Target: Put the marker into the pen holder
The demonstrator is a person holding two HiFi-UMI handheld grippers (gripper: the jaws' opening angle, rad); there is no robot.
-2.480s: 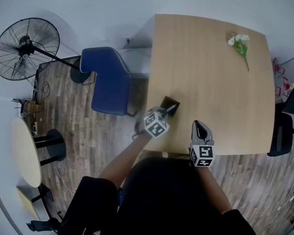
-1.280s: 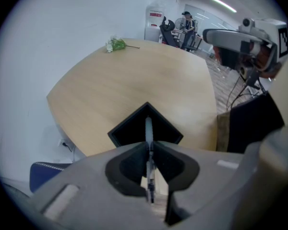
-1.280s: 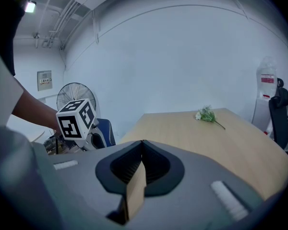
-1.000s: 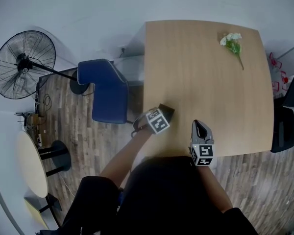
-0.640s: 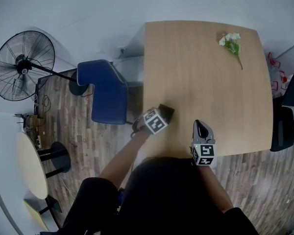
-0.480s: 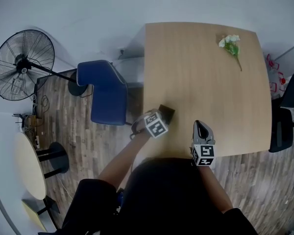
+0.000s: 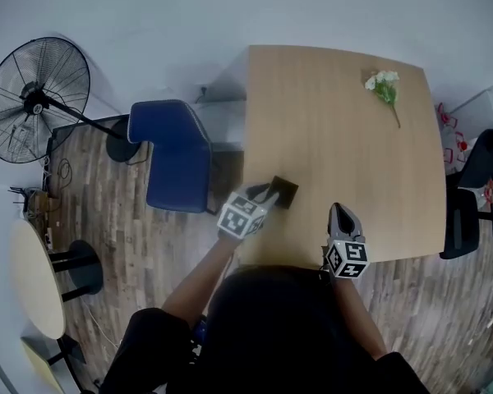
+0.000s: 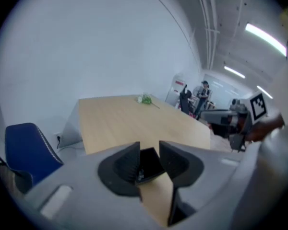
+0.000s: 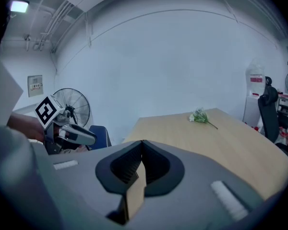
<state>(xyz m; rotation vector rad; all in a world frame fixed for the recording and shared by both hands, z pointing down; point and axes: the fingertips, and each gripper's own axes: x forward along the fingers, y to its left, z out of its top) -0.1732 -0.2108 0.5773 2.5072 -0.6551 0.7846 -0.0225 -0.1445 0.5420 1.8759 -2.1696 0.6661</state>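
Nothing here can actually be read. The left cube (image 7: 240,217), behind the jaws of your left gripper (image 7: 267,194), and the right cube (image 7: 347,258), behind the jaws of your right gripper (image 7: 338,212), carry only black-and-white square patterns, with no letters or digits. In the right gripper view, high up and to the left of the jaws, a small wall plate (image 9: 35,86) bears print too small to make out. Far to the right of those jaws, a white object (image 9: 256,87) wears a red label whose wording is blurred. In the left gripper view, beyond the jaws and to their right, a red-and-white panel (image 8: 178,86) is just as illegible.
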